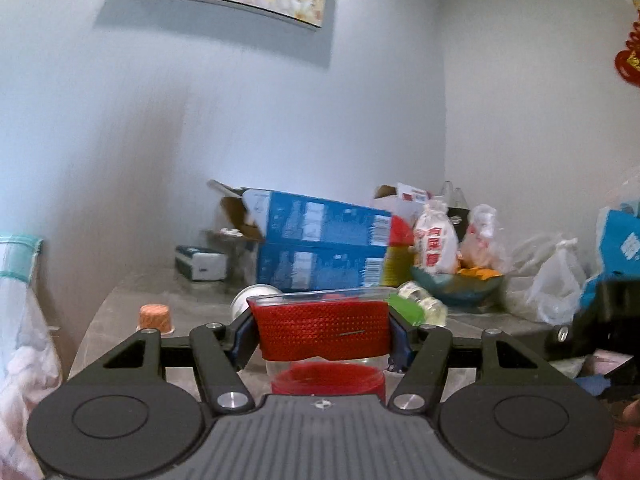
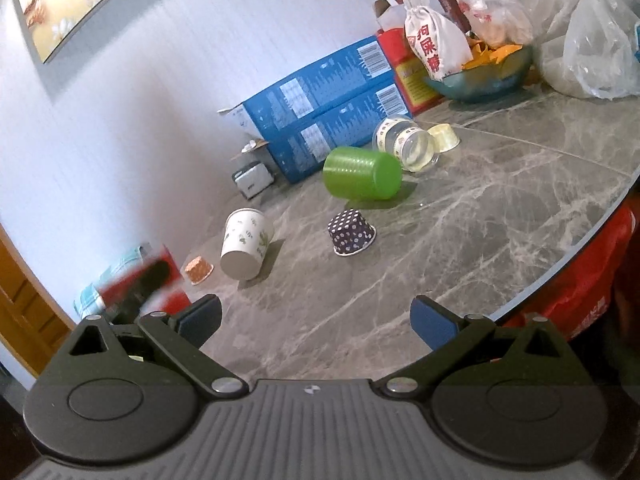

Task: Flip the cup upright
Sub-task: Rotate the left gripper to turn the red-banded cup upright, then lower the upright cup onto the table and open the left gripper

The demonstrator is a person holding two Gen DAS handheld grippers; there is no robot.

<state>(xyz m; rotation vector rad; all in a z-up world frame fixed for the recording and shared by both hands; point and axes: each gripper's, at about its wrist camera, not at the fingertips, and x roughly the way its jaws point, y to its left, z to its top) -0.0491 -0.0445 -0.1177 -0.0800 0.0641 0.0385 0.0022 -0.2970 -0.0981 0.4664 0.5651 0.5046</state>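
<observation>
My left claw (image 1: 322,334) clamps the red-sleeved clear cup (image 1: 322,328), rim at twelve o'clock, seemingly upright; setting down remains. Right claw (image 2: 316,322) gapes empty.

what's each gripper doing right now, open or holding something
Left gripper: shut on the clear cup with the red sleeve.
Right gripper: open, holding nothing, above the table.

Open marble (image 2: 460,240) ahead of right claw (image 2: 316,320); cups farther back
</observation>
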